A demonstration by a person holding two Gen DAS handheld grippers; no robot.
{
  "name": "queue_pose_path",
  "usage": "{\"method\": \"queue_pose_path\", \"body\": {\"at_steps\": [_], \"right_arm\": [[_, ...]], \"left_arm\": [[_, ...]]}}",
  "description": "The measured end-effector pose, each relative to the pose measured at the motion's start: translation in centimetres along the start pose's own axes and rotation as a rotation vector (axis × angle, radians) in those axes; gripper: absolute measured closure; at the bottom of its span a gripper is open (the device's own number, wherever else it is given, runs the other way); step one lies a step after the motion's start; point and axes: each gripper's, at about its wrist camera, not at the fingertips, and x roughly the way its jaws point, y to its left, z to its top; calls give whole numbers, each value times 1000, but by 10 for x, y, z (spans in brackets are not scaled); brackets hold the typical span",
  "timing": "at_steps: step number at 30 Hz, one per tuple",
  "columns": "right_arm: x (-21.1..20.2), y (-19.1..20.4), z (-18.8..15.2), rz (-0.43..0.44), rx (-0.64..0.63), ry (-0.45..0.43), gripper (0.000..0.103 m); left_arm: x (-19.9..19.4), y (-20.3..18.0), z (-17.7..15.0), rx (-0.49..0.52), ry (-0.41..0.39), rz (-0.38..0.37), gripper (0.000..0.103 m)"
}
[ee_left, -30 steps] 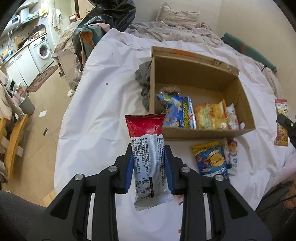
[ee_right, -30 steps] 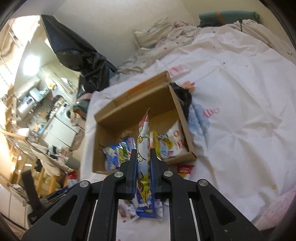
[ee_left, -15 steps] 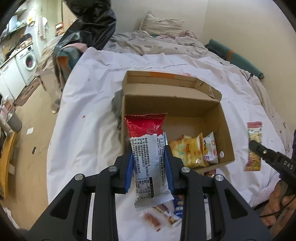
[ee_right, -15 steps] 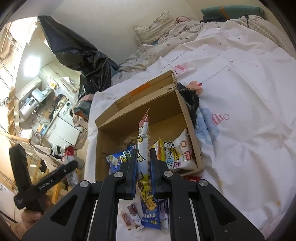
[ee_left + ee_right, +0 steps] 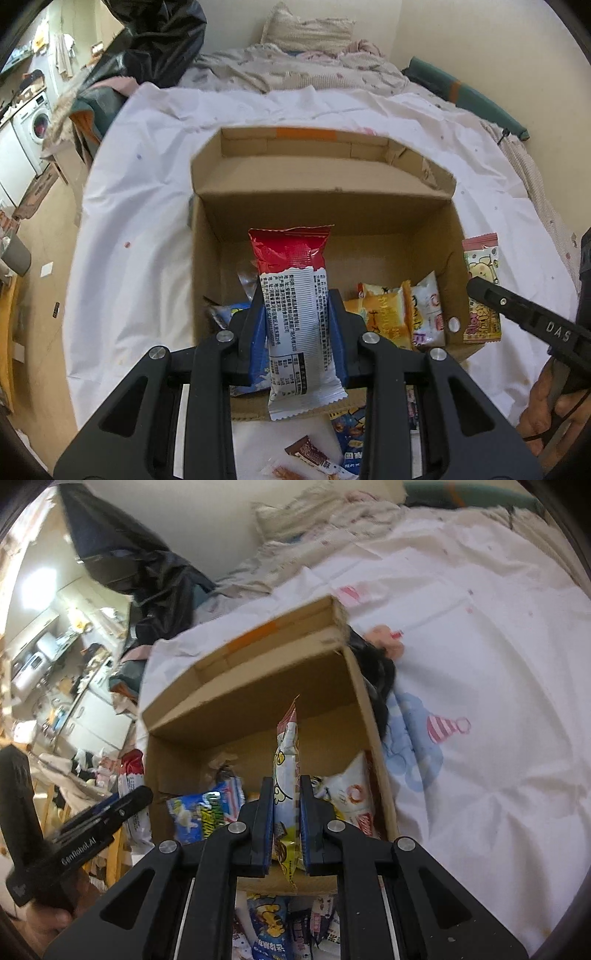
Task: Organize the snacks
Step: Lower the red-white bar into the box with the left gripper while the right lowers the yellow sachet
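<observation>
The left tool (image 5: 297, 314) grips a red-and-white snack packet (image 5: 295, 306) upright over the cardboard box (image 5: 325, 206). The right tool (image 5: 287, 805) clamps a yellow cartoon packet (image 5: 286, 771), edge-on, above the same box. Only the left view shows that packet's printed face (image 5: 482, 288). Beneath lies a white bed sheet (image 5: 498, 701); a washing machine (image 5: 37, 122) stands far left.
</observation>
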Motion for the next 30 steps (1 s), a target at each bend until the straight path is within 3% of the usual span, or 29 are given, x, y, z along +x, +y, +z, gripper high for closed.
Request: {"method": "queue_pose_path", "body": {"at_steps": [5,14,30], "right_arm": [[23,-7,-5,-79,12,77,90],[34,6,-6,-71,-16,102,90],[44,12,-8,-85,-32,136,90]], "left_arm": [[20,4,-8,-10,19,-33,77],[28,9,-8,-39,36,12,76],[23,3,-11,-20,22,13,76]]}}
